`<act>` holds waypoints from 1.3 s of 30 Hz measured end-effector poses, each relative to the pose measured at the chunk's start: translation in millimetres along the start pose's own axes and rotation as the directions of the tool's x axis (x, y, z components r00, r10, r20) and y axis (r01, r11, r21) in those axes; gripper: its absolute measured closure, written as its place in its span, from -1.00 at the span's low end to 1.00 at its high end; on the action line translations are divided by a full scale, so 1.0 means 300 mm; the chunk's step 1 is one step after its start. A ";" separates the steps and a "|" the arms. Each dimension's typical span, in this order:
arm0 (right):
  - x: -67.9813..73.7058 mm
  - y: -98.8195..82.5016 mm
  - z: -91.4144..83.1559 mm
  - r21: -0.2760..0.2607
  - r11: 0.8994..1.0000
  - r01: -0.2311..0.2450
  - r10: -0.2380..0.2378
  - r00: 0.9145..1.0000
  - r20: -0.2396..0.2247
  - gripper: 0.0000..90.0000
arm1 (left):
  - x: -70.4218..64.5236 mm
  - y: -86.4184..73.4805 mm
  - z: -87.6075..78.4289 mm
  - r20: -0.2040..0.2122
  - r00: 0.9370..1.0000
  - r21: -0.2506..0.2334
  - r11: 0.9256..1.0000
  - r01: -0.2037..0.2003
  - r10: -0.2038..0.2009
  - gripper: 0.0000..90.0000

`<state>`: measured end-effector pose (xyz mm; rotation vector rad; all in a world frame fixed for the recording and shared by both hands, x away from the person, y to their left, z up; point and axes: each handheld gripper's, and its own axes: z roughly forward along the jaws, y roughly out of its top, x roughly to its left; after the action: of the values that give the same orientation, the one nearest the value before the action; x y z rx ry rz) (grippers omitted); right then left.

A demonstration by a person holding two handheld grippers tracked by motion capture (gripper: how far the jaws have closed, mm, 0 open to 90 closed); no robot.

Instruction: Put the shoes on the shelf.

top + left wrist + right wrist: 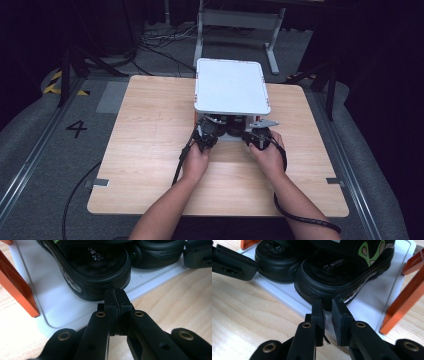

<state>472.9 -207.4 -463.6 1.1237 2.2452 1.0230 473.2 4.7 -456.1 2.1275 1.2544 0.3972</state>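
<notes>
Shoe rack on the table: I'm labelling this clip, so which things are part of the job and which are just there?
In the job:
left shoe
right shoe
white rack
left gripper
right gripper

Just there:
wooden table
floor cables
grey stand

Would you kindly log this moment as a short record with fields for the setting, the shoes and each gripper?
setting: wooden table bearing a white two-level rack with orange side posts
shoes: two black sandals, the left sandal and the right sandal, side by side on the rack's lower shelf, heels toward the person
left gripper: jaws shut, tips at the left sandal's heel, nothing between them
right gripper: jaws a slit apart, empty, tips at the right sandal's heel
</notes>
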 end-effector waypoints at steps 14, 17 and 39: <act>-0.050 0.006 0.049 0.005 0.999 0.035 -0.035 0.996 0.076 0.72 | 0.020 0.030 0.050 -0.024 0.999 -0.076 0.997 0.021 -0.023 0.88; -0.068 -0.001 0.044 -0.005 1.000 0.013 -0.013 0.997 0.074 0.67 | 0.018 0.031 0.053 -0.007 1.000 -0.084 0.996 -0.004 0.004 0.81; -0.028 0.033 -0.291 -0.117 0.991 0.060 -0.065 0.997 -0.047 0.02 | -0.116 -0.022 -0.317 0.097 0.983 -0.084 0.985 -0.150 0.158 0.26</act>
<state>426.6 -247.2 -399.9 0.9829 2.2139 1.1520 399.7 11.5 -386.5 2.1580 1.0048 0.3892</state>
